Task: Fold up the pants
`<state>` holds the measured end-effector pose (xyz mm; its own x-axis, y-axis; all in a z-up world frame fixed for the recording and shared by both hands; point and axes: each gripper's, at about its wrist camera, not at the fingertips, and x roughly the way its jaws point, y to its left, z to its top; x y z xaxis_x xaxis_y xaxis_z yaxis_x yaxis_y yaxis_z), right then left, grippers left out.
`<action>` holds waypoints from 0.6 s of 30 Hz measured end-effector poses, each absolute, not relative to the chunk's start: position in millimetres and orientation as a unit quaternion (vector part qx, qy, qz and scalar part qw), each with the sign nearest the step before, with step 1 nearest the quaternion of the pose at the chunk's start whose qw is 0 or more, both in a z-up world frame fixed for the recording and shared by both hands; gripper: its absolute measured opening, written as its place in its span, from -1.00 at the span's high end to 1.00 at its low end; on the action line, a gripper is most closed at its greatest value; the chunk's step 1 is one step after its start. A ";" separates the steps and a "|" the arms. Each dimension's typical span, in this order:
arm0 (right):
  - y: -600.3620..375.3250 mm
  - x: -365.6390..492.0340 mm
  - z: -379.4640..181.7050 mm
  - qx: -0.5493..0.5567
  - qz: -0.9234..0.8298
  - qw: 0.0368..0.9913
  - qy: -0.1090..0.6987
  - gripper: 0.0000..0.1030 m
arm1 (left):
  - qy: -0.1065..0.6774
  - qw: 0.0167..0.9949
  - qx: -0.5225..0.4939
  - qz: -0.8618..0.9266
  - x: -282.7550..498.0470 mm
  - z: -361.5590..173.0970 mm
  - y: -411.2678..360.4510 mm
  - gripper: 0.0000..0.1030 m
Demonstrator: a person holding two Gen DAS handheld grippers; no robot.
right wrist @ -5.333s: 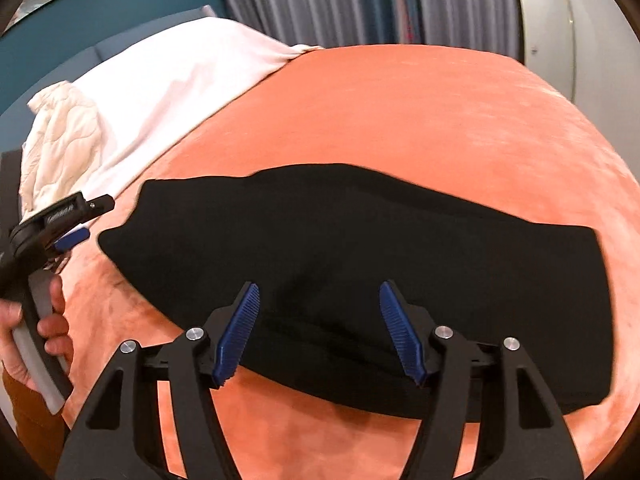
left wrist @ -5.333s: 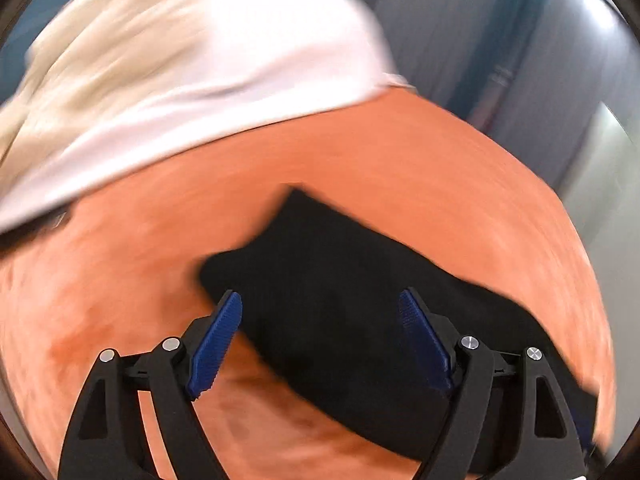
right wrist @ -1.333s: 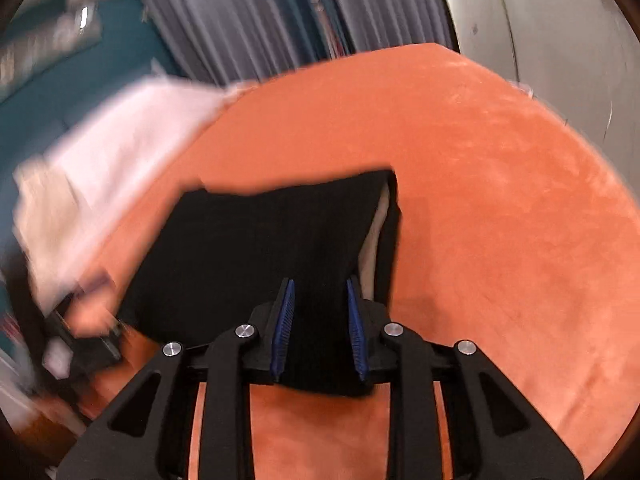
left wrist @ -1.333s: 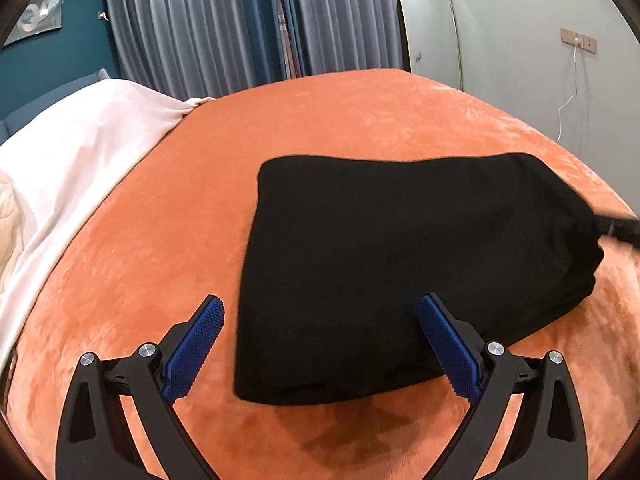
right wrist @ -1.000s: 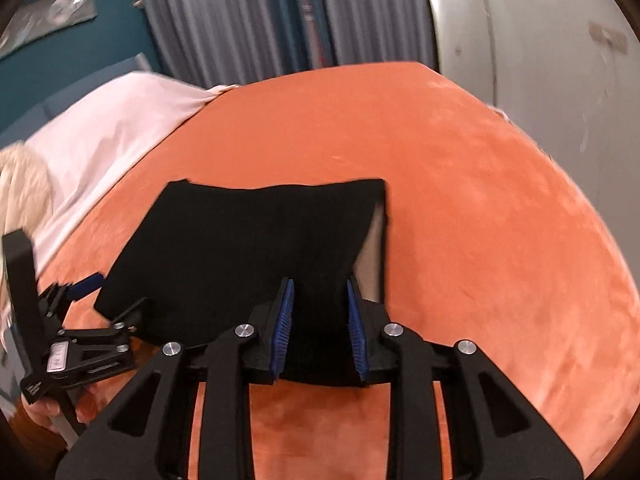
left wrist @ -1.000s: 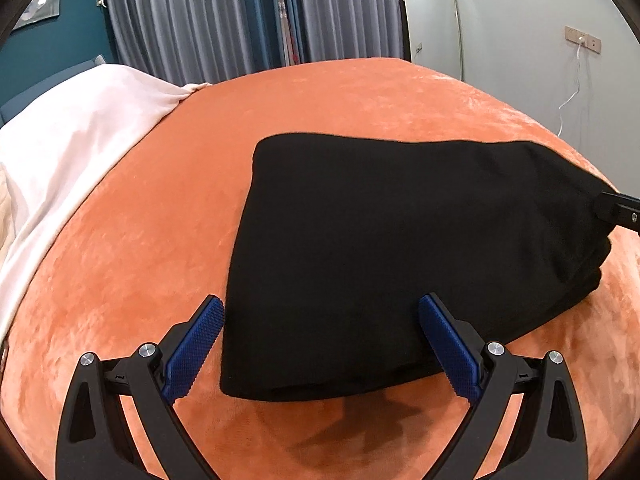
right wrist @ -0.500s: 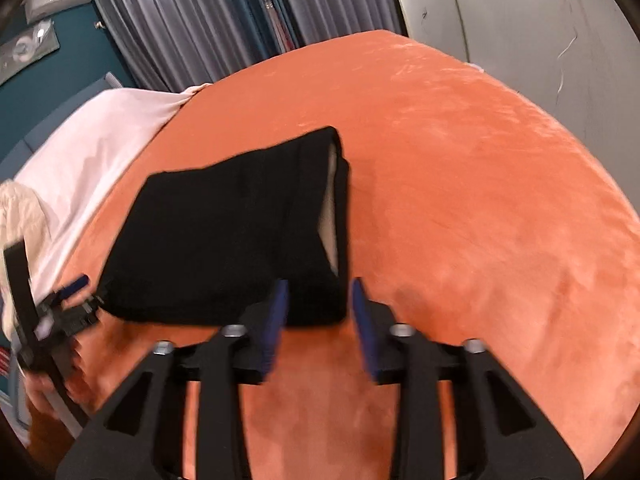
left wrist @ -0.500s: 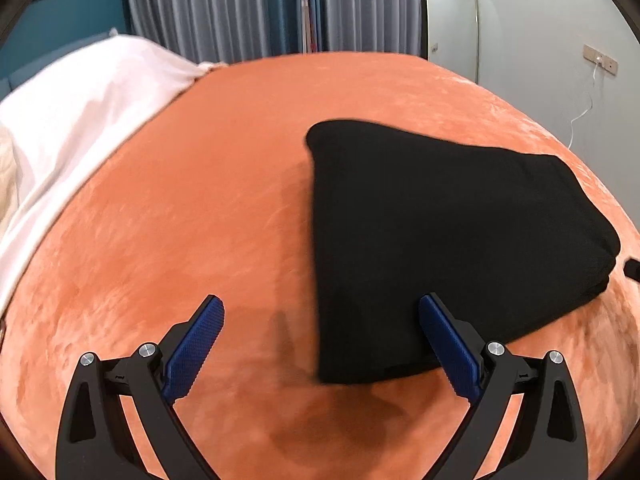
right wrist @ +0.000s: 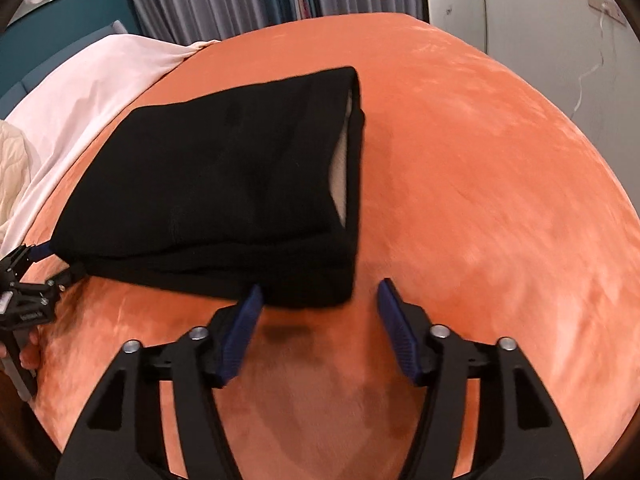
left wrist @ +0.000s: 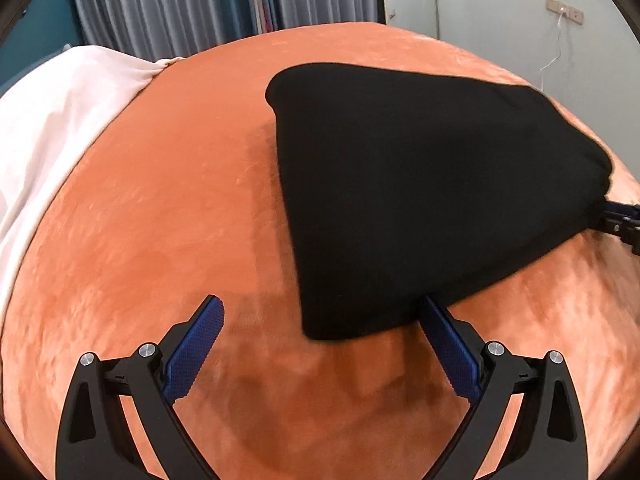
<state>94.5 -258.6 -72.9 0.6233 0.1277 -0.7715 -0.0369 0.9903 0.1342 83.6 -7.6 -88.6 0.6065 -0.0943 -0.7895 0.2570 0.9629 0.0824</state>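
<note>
Right gripper (right wrist: 318, 300): jaws have just been opening; now spread, pads clear of the cloth, near right corner of the pants between them.
Left gripper (left wrist: 320, 324): spread wide, nothing pinched; near left corner sits between the pads, one pad possibly brushing the hem.
Pants (right wrist: 224, 184): black, folded into a thick stack, lying flat mid-bed on the orange bedspread (right wrist: 480, 160).
Handling: soft, limp, light; layers likely slide apart.
Grip point: near corners, pinching all layers together.
Far left: white sheet (left wrist: 60, 120).

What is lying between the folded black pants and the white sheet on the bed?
Nothing: only bare orange bedcover separates the pants from the white sheet, shown most clearly in the left wrist view.
</note>
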 end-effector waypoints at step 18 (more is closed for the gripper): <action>-286.7 42.0 -83.8 0.143 0.114 0.883 0.433 0.59 | 0.463 0.870 0.012 -0.168 38.3 -91.3 7.0 0.55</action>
<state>42.0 -286.7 -83.8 0.5988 0.3247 -0.7321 -0.0769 0.9332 0.3510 38.3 7.0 -91.3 0.5155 -0.2814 -0.8094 0.3036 0.9432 -0.1347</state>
